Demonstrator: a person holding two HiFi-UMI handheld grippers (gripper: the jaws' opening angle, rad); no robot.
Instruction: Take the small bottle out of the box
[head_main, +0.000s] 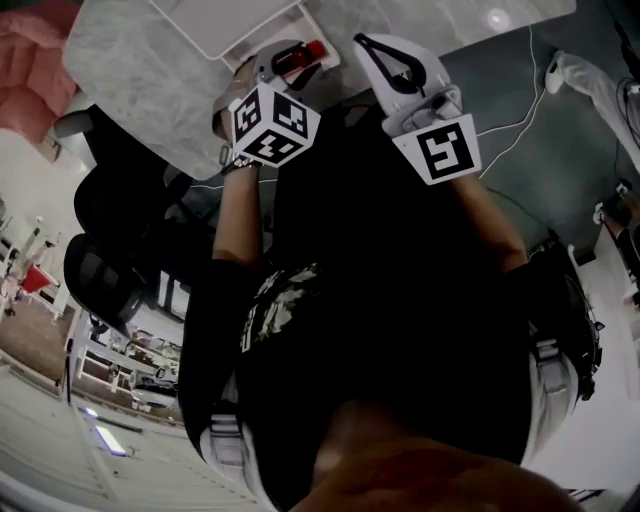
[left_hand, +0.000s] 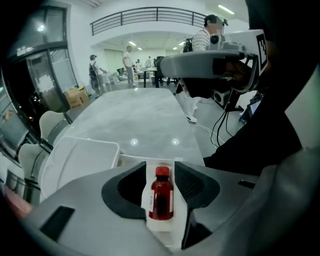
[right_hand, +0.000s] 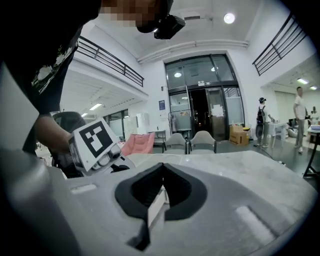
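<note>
A small red bottle (left_hand: 161, 197) with a red cap lies in an opened white box (left_hand: 172, 227) on the marble table (left_hand: 150, 115). My left gripper (left_hand: 160, 167) points down over it, open, one jaw on each side of box and bottle, neither pad pressing. In the head view the bottle (head_main: 310, 50) shows just past the left gripper (head_main: 288, 62) at the table's near edge. My right gripper (right_hand: 161, 167) comes in from the right (head_main: 362, 42). Its tips meet, with a thin white flap of the box (right_hand: 156, 207) between the jaws.
A flat white tray (left_hand: 80, 160) lies on the table just left of the box. Dark office chairs (head_main: 110, 200) stand to the left of the person, and cables (head_main: 510, 120) run over the floor on the right. People (left_hand: 129, 62) stand far off beyond the table.
</note>
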